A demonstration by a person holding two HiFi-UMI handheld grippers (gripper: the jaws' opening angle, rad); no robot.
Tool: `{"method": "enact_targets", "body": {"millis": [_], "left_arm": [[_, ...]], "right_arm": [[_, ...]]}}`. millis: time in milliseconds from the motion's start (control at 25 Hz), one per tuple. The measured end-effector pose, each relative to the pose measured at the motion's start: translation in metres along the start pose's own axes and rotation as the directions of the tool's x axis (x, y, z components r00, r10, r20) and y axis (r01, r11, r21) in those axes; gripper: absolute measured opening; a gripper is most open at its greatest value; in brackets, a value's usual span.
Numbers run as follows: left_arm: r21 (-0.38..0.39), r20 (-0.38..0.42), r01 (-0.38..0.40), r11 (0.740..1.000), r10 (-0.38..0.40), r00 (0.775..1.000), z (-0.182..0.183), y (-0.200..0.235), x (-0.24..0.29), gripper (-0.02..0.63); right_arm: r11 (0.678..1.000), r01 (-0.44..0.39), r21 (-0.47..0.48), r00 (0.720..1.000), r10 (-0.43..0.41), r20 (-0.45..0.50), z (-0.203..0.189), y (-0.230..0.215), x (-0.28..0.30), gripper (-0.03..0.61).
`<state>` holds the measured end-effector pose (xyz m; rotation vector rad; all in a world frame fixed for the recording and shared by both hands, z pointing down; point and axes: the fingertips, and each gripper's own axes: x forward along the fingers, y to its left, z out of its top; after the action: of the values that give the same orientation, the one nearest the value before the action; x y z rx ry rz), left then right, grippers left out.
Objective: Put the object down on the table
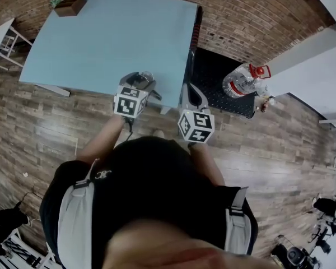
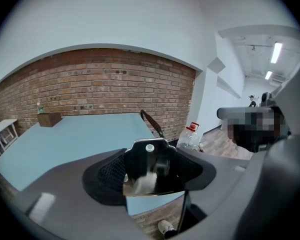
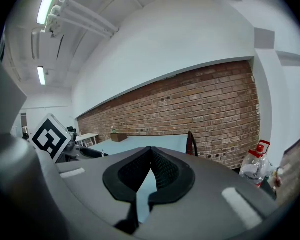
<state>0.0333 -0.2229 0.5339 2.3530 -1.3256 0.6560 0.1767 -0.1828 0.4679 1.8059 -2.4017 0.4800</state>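
Note:
My left gripper [image 1: 141,82] is shut on a shiny metal object [image 1: 145,78] with a black handle, and holds it over the near edge of the light blue table [image 1: 101,38]. In the left gripper view the metal object [image 2: 149,166] fills the gap between the black pads [image 2: 107,174], a small round stud at its top, with the table [image 2: 65,139] beyond it. My right gripper [image 1: 191,91] is at the table's near right corner. In the right gripper view its pads [image 3: 165,171] meet at the tips, and the right gripper [image 3: 150,156] holds nothing.
A brown box [image 1: 70,6] stands on the table's far left corner. A dark chair back [image 2: 152,124] stands along the table's right edge, above a black mat [image 1: 218,77]. A big clear water bottle with a red cap [image 1: 243,82] stands on the mat. A white side table [image 1: 3,38] is at the left.

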Motion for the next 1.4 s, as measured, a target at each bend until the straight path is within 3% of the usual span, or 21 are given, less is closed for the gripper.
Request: {"method": "enact_targets", "body": {"millis": [280,520,1040,1400], "left_arm": [[-0.051,-0.04,-0.046,0.998,0.044,0.998,-0.007,0.006,0.024,0.293],[0.003,-0.114,-0.07,0.998,0.07,0.991,-0.03,0.019,0.033,0.293],[0.078,-0.225,0.055,0.995,-0.037,0.974,-0.058,0.036,0.103,0.293],[0.097,-0.35,0.097,0.991,-0.057,0.935,-0.096,0.061,0.146,0.293]], "right_arm": [[0.998,-0.066,0.002,0.997,0.066,-0.046,-0.002,-0.015,0.024,0.014],[0.995,-0.087,0.046,0.99,0.092,-0.104,-0.023,-0.005,0.032,0.014],[0.994,0.067,0.087,0.989,-0.055,-0.139,-0.036,-0.022,0.05,0.014],[0.985,0.148,0.089,0.972,-0.129,-0.195,-0.047,-0.023,0.058,0.014]]}}
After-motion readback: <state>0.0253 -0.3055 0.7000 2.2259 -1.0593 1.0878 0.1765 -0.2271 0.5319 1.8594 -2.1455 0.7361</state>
